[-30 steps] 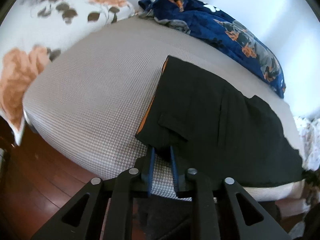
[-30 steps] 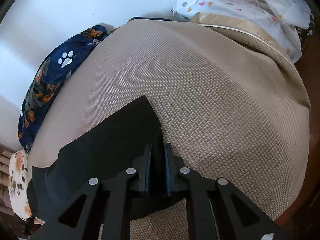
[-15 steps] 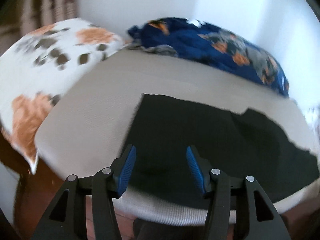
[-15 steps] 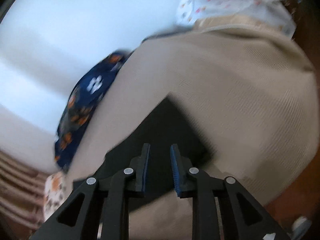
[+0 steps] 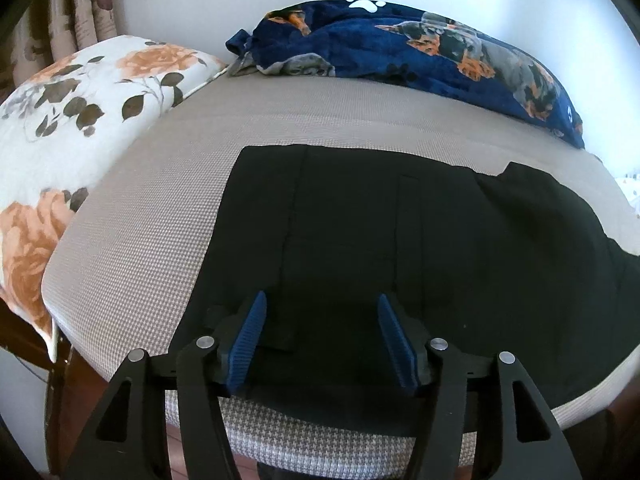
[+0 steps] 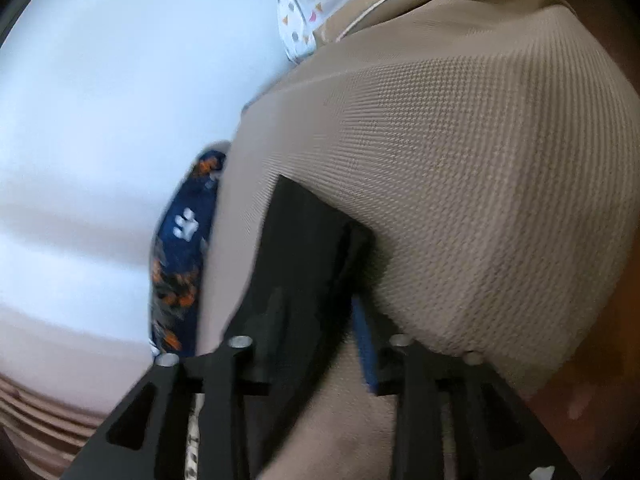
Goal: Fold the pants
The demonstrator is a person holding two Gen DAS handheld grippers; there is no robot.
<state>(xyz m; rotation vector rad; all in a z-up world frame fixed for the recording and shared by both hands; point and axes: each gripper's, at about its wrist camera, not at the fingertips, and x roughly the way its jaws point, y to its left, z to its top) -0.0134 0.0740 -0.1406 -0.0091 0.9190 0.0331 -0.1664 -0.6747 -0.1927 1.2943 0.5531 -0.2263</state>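
Note:
Black pants lie flat across the beige bed, waist end toward the left and legs running off right. My left gripper hovers over their near edge with its blue pads spread apart and still opening; the cloth lies below the pads, not pinched. In the blurred, rolled right wrist view, the hem end of the pants lies on the bed. My right gripper is opening above that hem, and the cloth is not pressed between its fingers.
A floral pillow lies at the bed's left end. A navy patterned blanket is bunched along the white wall. White bedding with coloured shapes is piled at the far end. Dark wooden floor shows below the bed's edge.
Both grippers were shut on the pants' near edge a second ago and have let go, jaws spreading. Both drew back and tilted; the right wrist view has rolled. The pants now lie flat.

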